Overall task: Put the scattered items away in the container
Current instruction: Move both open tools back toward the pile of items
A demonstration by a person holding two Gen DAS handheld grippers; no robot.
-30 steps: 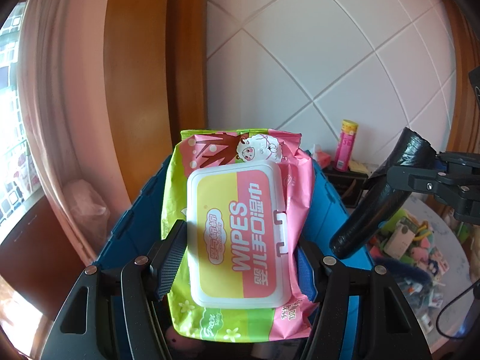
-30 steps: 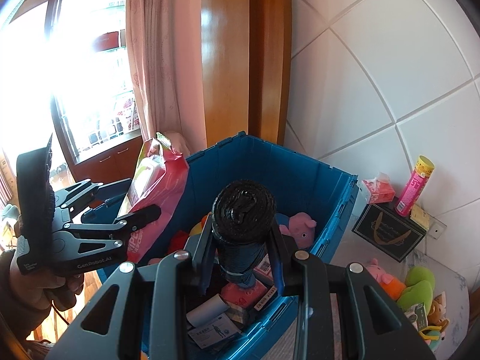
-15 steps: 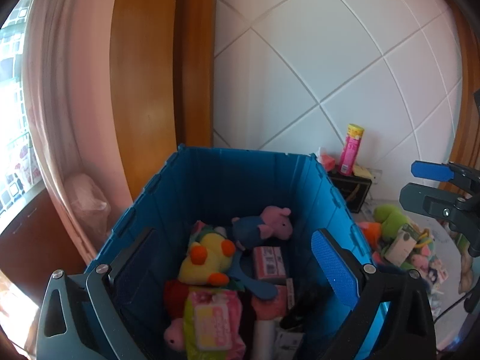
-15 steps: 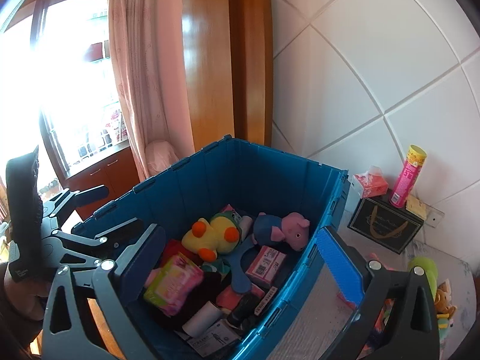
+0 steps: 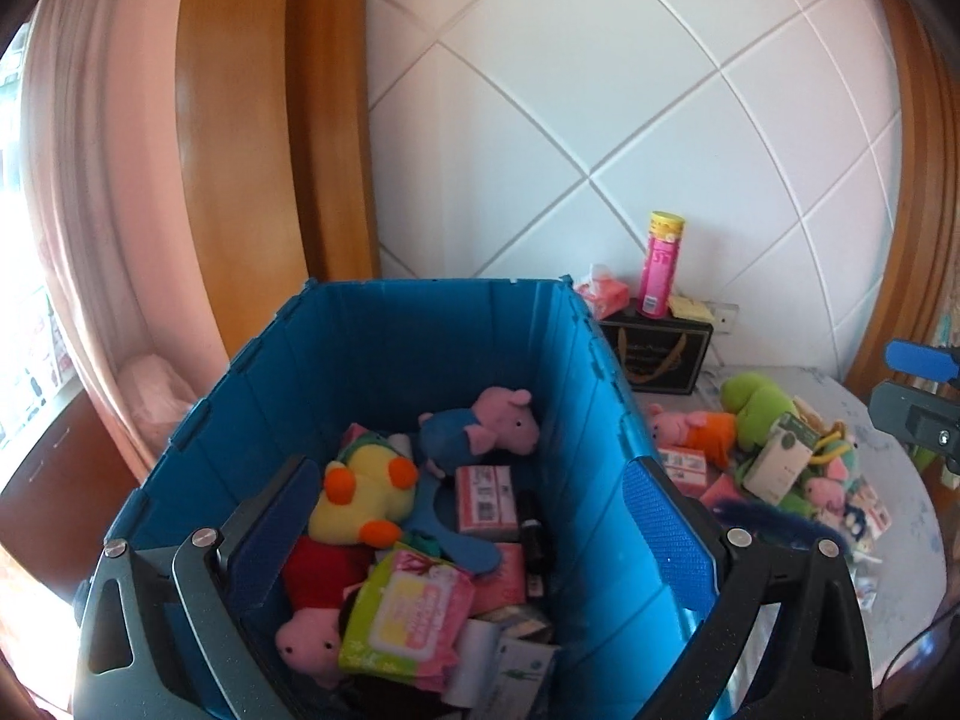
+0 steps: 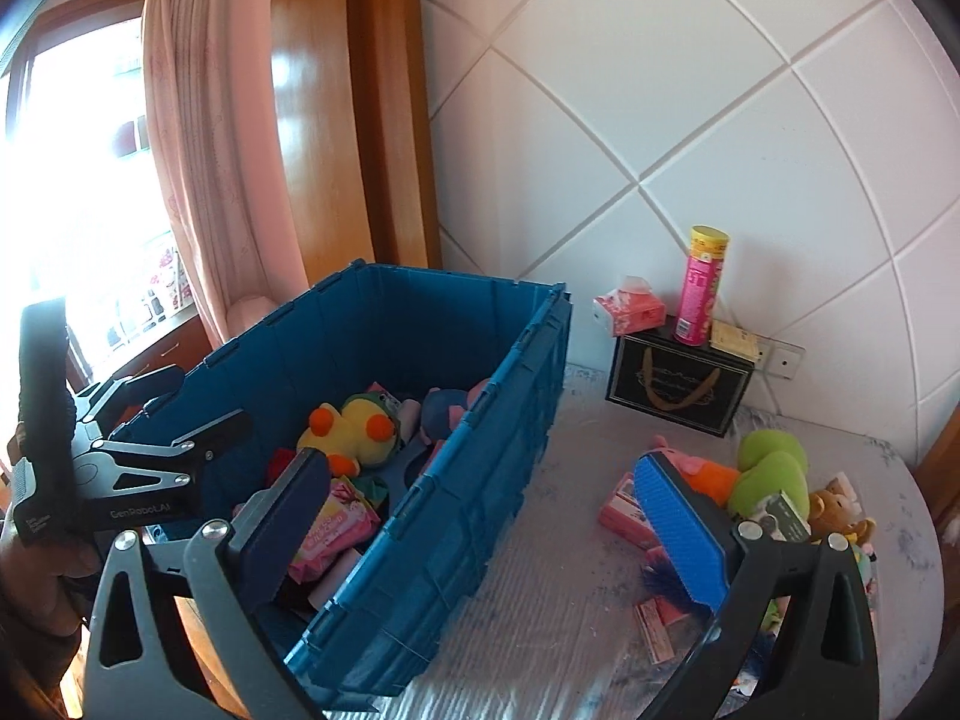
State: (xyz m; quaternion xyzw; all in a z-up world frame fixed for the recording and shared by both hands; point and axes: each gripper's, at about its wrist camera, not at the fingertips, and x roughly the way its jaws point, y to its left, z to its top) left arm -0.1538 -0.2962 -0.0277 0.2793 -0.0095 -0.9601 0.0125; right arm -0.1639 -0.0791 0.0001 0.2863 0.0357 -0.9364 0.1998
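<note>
- Left tongs (image 5: 462, 516): spread wide and empty, poised over the open blue container (image 5: 606, 396); nothing lies between the pads.
- Right tongs (image 6: 492, 516): likewise spread wide and empty, straddling the container's near wall, one finger over the interior and the other over the counter (image 6: 540, 588).
- Container contents: a wipes pack (image 5: 408, 618) lies flat near the front, beside a yellow duck plush (image 5: 360, 492), a blue-bodied pig plush (image 5: 474, 432) and several small pink boxes.
- Items not yet tidied: on the counter to the right of the container lie an orange-dressed pig plush (image 6: 702, 474), a green plush (image 6: 768, 468), a small bear (image 6: 834, 510), small pink boxes and cards, all heaped closely together.
- Step in hand (judged): both tongs appear free to fetch the next loose items.
- Technique: the right tongs are nearer the heap and should be carried clear of the container rim before descending.
- Technique: a soft plush is best taken across its body with the pads centred, since a limb alone may slip.
- Caution: the heap is tightly packed; one item should be isolated so that neighbours are not dragged off the counter edge.
</note>
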